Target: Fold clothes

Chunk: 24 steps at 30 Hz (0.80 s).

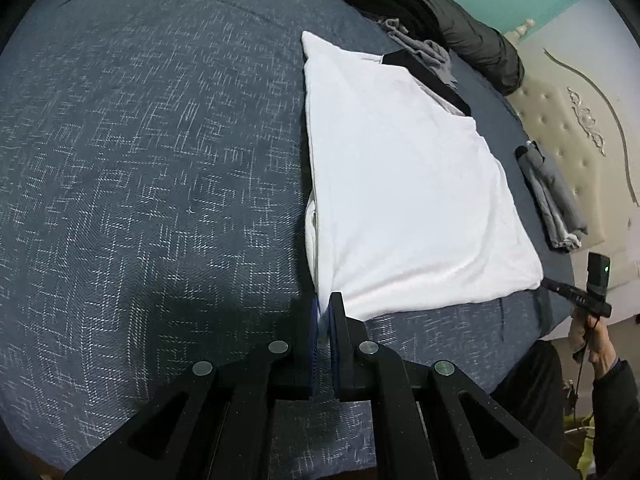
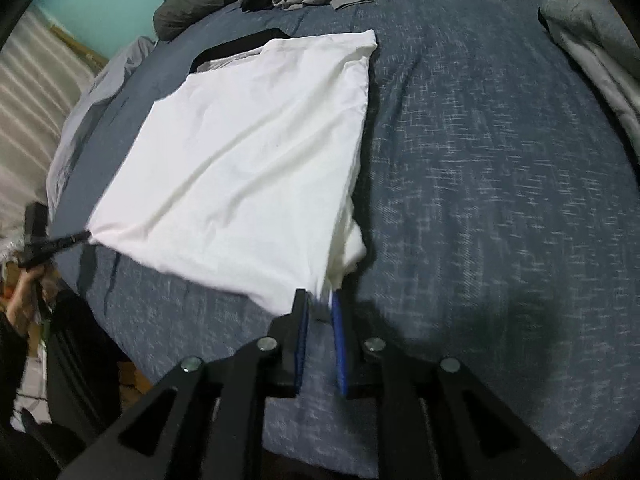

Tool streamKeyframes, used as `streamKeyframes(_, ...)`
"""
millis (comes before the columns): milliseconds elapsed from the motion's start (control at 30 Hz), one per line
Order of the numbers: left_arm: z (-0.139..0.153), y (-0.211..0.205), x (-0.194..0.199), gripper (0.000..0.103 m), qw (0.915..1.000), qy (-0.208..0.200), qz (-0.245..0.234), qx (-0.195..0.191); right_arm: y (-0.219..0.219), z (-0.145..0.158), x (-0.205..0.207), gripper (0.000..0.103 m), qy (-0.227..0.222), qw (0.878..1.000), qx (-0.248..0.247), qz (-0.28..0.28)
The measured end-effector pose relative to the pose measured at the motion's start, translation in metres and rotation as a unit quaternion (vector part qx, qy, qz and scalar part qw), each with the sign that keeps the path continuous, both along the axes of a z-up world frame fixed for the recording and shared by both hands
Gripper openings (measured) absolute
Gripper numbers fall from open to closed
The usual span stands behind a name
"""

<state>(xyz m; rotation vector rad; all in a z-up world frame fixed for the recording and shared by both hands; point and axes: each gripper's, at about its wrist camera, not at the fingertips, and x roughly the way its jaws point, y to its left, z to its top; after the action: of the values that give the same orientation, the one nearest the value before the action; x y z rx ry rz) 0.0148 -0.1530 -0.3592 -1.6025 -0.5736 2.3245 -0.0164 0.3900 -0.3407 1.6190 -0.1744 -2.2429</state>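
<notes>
Risk: uneven release skews the fold.
We held the folded white shirt (image 1: 408,184) flat on the blue bedspread (image 1: 152,152); left gripper (image 1: 325,316) pinched one near corner, right gripper (image 2: 318,308) had parted slightly, its corner slack and liable to bunch.

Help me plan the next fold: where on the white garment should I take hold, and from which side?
Grip the white garment at its two near corners, coming in from the near edge of the bed with the jaws angled down. It lies flat on the blue bedspread, so only its edges give a lip to pinch. Lifting those corners would probably carry the hem toward the black trim at the far end.
</notes>
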Motion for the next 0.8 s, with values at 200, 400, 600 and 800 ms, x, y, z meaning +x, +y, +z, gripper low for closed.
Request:
streamKeyframes(200,0.000,0.004,-0.001,0.006,1.0000,0.000,-0.003,-0.006,-0.005,-0.001,0.010,0.026,0.016,0.999,0.029,0.020)
streamKeyframes(400,0.002,0.002,-0.001,0.006,1.0000,0.002,-0.002,-0.009,-0.015,-0.012,0.007,0.024,0.022,0.997,0.061,0.044)
streamKeyframes(600,0.004,0.006,-0.003,0.006,0.9998,0.006,-0.006,-0.017,-0.010,-0.009,0.011,0.004,0.033,0.995,0.073,0.053)
streamKeyframes(800,0.001,0.003,-0.003,0.006,0.9996,0.003,-0.004,-0.029,0.005,-0.003,0.017,0.002,0.034,0.995,0.077,0.052)
